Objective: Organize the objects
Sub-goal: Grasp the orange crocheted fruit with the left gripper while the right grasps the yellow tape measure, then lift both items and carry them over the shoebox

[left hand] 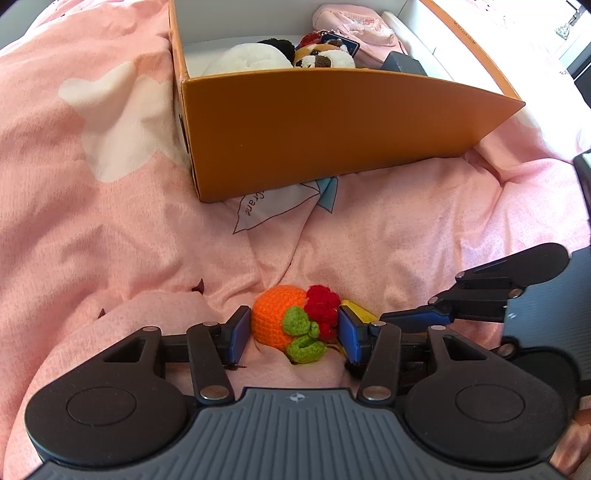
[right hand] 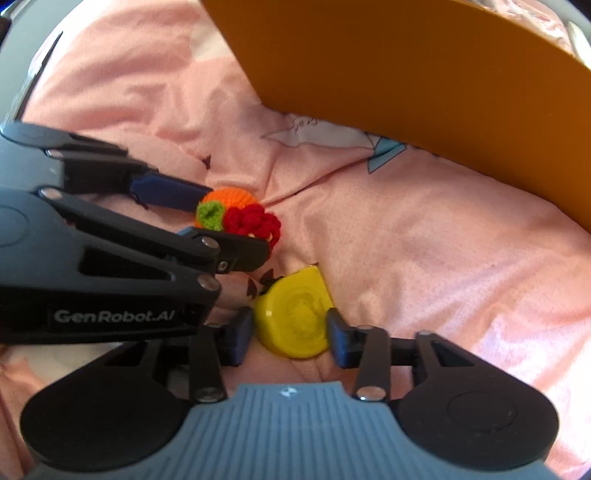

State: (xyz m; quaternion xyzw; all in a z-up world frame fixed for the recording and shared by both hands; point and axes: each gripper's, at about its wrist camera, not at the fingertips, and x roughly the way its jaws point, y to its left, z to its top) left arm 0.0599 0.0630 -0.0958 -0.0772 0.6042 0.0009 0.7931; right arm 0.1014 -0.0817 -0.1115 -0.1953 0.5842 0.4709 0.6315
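Sitting on the pink bedspread (left hand: pixel 406 236), the orange cardboard box (left hand: pixel 332 122) is open-topped and already part filled: a white plush toy (left hand: pixel 247 59), a black pompom (left hand: pixel 279 45) behind it, a brown-and-white plush (left hand: pixel 323 59) with red and blue charms (left hand: pixel 328 38) above it, a folded pink cloth (left hand: pixel 362 31) toward the far right and a dark grey block (left hand: pixel 402 62) against the near wall. White space shows along the box's left inner floor. Its near wall rises high and runs slantwise across the view, with its right corner closest to the bed's open side; a printed white patch (left hand: pixel 273 206) of the cover pokes out from under it.

Between the box and the grippers lies a wide stretch of rumpled cover with nothing on it.

The left gripper (left hand: pixel 291 334) points steeply down, its blue pads set on either side of the crocheted orange fruit (left hand: pixel 275 314), touching or nearly touching it; a firm grip cannot be told. The fruit's green leaves (left hand: pixel 301 332) face the camera, and its red berry cluster (left hand: pixel 323 306) lies toward the right pad, so its long axis runs across the jaws.

Just to the right, the right gripper (right hand: pixel 290 334) straddles the yellow round case (right hand: pixel 295 317), which lies tilted on the cover, broad face up. Its pads stand at the case's sides; contact cannot be told.
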